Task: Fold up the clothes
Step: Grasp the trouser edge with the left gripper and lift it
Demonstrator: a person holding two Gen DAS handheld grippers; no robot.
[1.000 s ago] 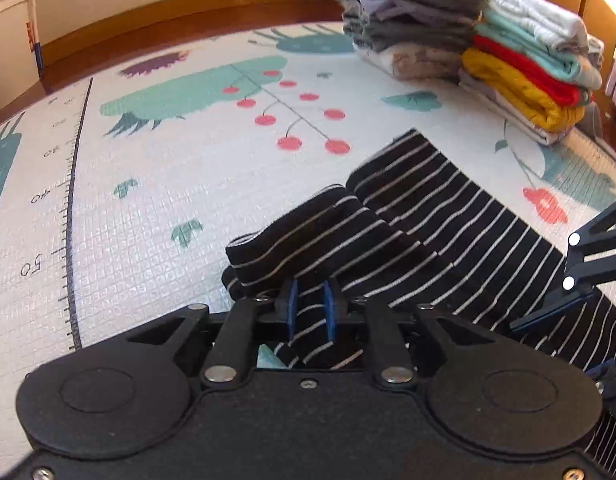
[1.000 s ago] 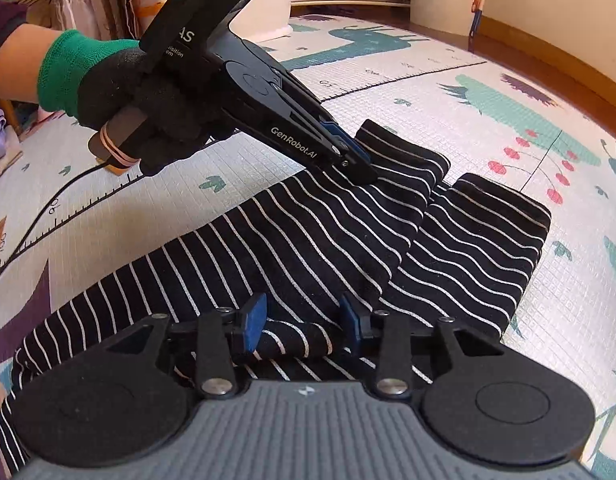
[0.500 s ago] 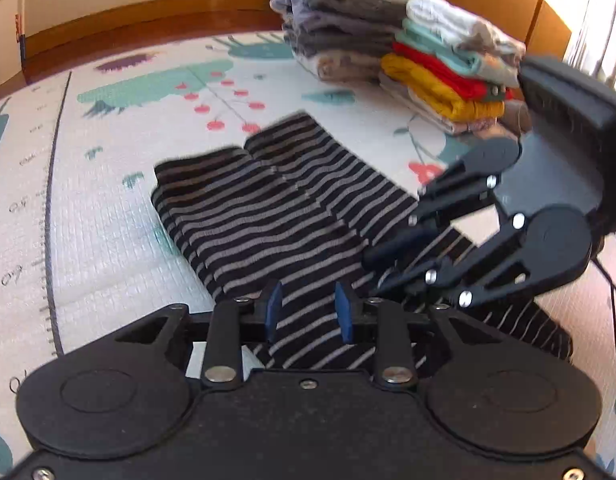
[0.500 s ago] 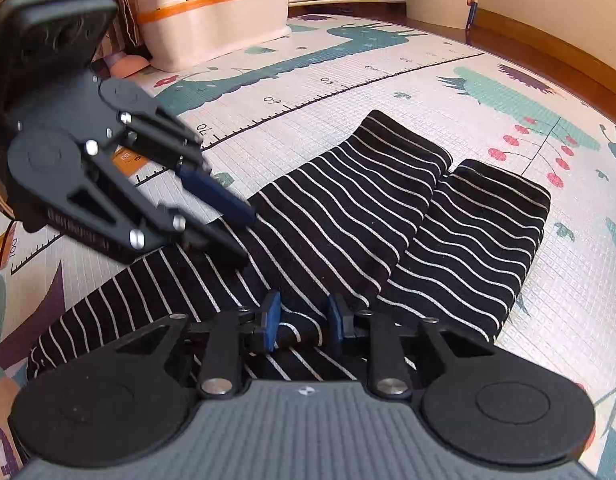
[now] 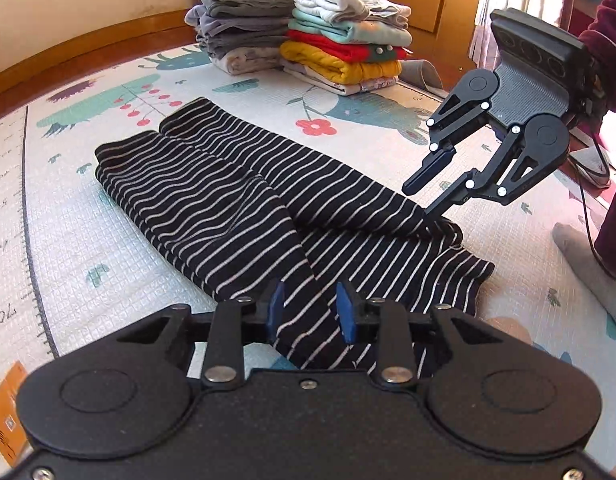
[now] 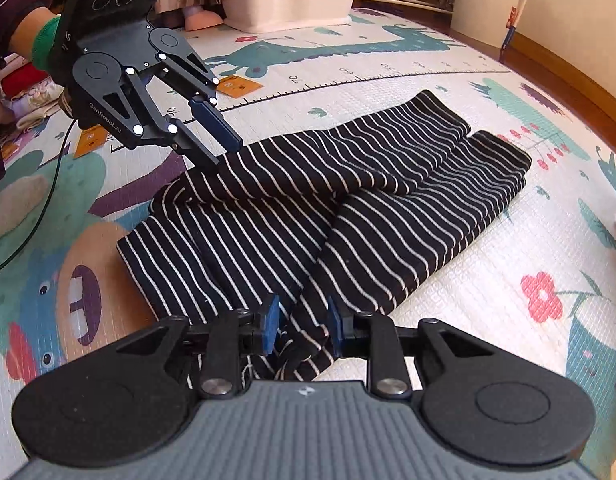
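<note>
On a printed foam play mat [image 6: 448, 76] marked with ruler numerals, a black white-striped garment [image 6: 348, 208] lies folded lengthwise. The black left gripper [image 6: 217, 148], lettered "GenRobot.AI", and the right gripper [image 5: 422, 196] both stand spread at its edges.

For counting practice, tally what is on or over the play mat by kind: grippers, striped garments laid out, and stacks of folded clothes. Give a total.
Grippers: 2 (left gripper, right gripper)
Striped garment: 1
Stacks of folded clothes: 2 (grey stack, colourful stack)
Total: 5
</note>
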